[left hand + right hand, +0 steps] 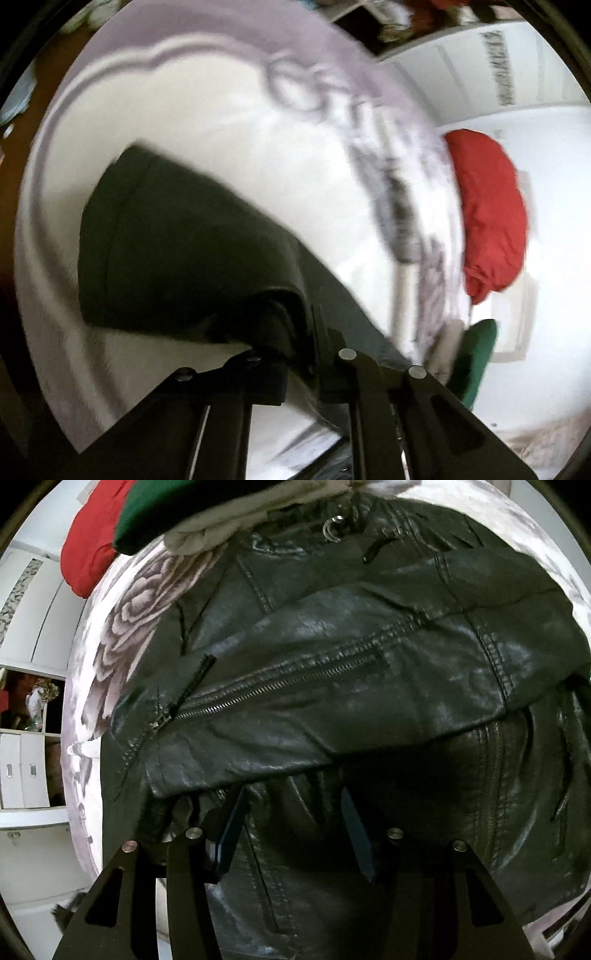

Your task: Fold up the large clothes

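Note:
A black leather jacket [351,672] with silver zippers lies on a bed with a pale floral cover [122,605]. One sleeve is folded across its body. My right gripper [291,805] is open just above the jacket, with its tips under the edge of the folded sleeve. In the blurred left wrist view, my left gripper [314,328] is shut on a dark part of the jacket [177,243] and holds it up over the white bed cover [207,122].
A red garment [491,214], a green one [476,354] and a beige one [207,528] are piled at the bed's edge, near the jacket's collar. White cupboards [26,771] stand beside the bed.

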`<state>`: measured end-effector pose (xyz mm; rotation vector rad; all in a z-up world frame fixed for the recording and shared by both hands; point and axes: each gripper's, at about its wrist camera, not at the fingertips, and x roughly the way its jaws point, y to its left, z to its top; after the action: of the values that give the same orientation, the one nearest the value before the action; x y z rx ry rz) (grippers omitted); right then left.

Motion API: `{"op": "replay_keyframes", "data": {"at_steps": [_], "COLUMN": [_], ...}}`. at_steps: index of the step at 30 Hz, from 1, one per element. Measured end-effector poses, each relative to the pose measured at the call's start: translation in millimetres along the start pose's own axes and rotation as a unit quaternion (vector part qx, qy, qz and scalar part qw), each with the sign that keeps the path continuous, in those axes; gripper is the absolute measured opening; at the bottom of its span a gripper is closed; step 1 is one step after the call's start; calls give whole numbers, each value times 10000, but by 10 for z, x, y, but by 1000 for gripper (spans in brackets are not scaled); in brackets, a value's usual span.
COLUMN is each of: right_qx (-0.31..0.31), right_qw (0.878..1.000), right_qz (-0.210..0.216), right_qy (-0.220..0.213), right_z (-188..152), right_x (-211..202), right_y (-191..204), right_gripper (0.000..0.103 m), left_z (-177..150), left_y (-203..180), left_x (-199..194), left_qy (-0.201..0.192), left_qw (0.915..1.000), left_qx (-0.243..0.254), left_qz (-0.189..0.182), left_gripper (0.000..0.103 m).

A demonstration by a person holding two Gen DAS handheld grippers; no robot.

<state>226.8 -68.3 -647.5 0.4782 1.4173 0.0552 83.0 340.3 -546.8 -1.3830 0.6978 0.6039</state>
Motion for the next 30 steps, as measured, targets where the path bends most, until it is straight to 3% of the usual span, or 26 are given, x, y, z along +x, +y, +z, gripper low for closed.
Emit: {"op": "replay_keyframes", "data": {"at_steps": [2,5,7,8,9,11,15,17,18,19,20,25,28,30], "right_qx": [-37,-69,-40,-8,30,89,178,91,-22,-174,-334,-1096,-1128,-995], "right_qw": [10000,9999,9999,9999,9999,9999,9995,9983,9967,9941,9909,9723,9741,9823], "right_qz": [-18,-92,-107,-95,-77,-65,-246,-575,-807,-1060,-1296,-2043,-1942,-1577], "right_qy": [-16,63,102,90,68,63,-15,-88,-108,-122,-156,-302,-253,-168], "right_z": [-10,-12,-2,3,8,26,85,118,137,156,169,247,320,377], "right_x": [-51,-8,27,31,38,60,84,67,54,44,28,-29,-64,-124], "right_y": [-21,14,32,33,37,49,120,187,244,312,374,557,467,344], "right_gripper": [55,55,60,61,62,63,65,65,66,66,66,67,70,70], "left_z": [60,49,9,2,15,54,133,100,78,77,70,124,53,-88], "left_y": [-19,261,463,549,574,564,416,318,265,177,93,-167,-511,-812], "left_x": [106,313,421,446,456,502,566,466,423,398,361,282,175,92], "left_qy": [133,563,852,905,885,888,598,296,159,45,-19,-240,-416,-544], "left_qw": [9997,9980,9956,9935,9919,9885,9892,9924,9941,9961,9981,9994,9949,9873], "left_qx": [182,25,-386,-640,-791,-974,-1220,-1111,-989,-794,-543,153,912,1491], "left_qz": [-58,298,51,-244,-459,-740,-549,-430,-404,-378,-272,-213,-99,-116], "left_gripper": [9,16,25,35,49,65,68,65,42,28,8,8,8,8]}}
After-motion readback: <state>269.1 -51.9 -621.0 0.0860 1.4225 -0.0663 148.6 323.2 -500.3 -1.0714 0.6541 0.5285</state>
